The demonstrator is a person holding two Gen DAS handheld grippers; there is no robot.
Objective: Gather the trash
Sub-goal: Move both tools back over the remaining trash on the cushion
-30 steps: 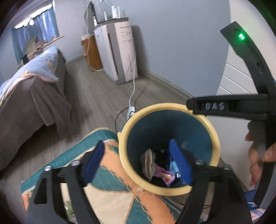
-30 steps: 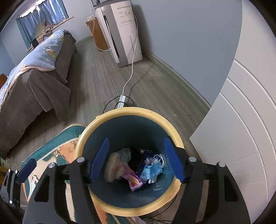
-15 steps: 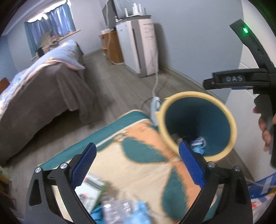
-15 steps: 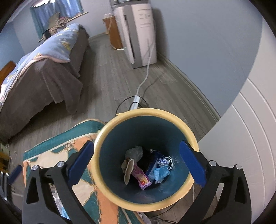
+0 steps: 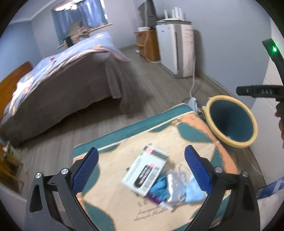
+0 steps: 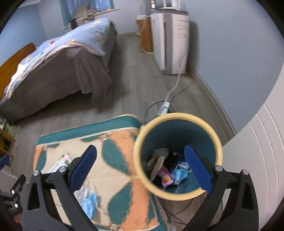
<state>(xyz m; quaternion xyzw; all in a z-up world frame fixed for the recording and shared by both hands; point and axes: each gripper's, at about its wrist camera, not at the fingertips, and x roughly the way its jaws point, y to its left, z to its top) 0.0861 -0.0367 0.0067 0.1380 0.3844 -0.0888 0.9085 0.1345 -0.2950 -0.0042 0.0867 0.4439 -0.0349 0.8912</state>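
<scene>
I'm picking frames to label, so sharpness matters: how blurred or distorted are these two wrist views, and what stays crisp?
Left wrist view: the white box and the crumpled wrappers on the rug are smeared, while the left gripper is crisp. Right wrist view: the bin rim and the rug pattern are streaked, but the right gripper is sharp. Both views bend the walls and darken at the corners.

A home bedroom: a bed [image 5: 58, 83] with a blue quilt [image 5: 71, 55], a curtained window [image 5: 79, 12], wood floor [image 5: 156, 83], a patterned rug [image 5: 177, 135], an air purifier [image 5: 175, 51] by the wall.
</scene>
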